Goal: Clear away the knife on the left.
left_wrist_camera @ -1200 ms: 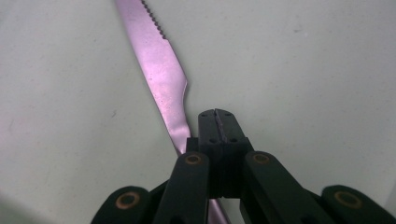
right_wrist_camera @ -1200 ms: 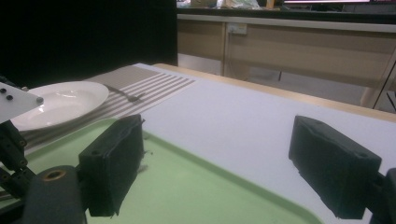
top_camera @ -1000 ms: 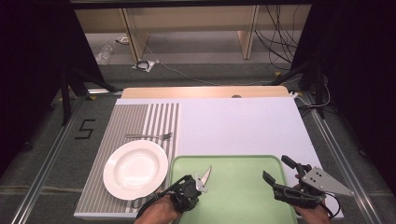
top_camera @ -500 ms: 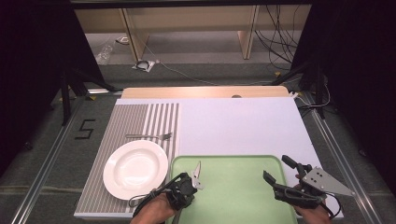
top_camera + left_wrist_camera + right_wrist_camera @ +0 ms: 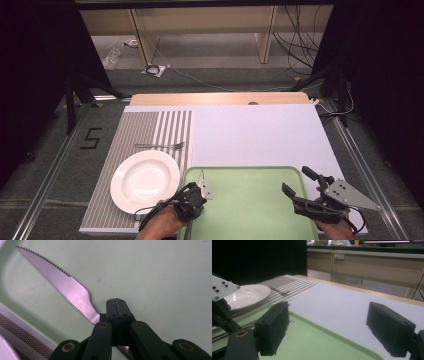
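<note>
With the left gripper (image 5: 116,305) clamped on the knife (image 5: 65,286), the handle should be held firmly while the blade is lifted clear of the tray (image 5: 250,200), the right gripper (image 5: 299,188) being left wide apart.

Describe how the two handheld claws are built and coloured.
Both are black linkage frames. The left claw has flat arms with brass-coloured pivot rings and screw-dotted tips. The right claw has chunky block pads and a grey triangular plate with small holes. A black cable trails from the left one.
</note>
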A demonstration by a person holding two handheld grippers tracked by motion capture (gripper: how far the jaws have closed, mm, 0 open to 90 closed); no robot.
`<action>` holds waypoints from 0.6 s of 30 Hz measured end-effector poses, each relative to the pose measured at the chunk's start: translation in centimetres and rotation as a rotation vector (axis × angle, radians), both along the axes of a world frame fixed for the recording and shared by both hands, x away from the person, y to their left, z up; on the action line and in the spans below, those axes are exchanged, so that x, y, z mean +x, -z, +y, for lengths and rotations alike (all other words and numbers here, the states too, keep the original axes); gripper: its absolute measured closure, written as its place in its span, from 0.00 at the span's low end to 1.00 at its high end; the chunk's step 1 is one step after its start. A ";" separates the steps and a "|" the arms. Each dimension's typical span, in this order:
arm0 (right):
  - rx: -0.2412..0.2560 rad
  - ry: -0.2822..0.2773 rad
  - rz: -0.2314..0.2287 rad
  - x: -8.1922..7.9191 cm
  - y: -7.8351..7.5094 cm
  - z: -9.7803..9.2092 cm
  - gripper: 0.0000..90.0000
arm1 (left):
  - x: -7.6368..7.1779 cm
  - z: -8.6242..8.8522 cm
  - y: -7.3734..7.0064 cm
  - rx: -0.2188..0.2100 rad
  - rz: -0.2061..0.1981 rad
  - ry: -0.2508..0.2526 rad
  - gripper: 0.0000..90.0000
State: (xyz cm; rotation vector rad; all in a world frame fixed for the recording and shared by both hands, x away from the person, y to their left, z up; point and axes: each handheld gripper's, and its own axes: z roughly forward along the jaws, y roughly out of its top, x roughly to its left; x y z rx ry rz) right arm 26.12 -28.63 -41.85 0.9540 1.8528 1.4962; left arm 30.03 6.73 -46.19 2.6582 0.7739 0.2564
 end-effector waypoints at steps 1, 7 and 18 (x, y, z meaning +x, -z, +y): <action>-0.001 0.000 -0.002 0.0 0.0 0.0 0.21 | 0.0 0.1 0.0 -0.002 0.000 -0.005 0.99; -0.001 -0.001 -0.004 0.0 0.0 0.0 0.21 | 0.2 0.6 0.0 0.007 0.003 -0.016 0.99; -0.001 -0.001 -0.003 0.0 0.0 0.0 0.21 | 0.4 1.2 -0.1 0.012 0.016 -0.030 0.99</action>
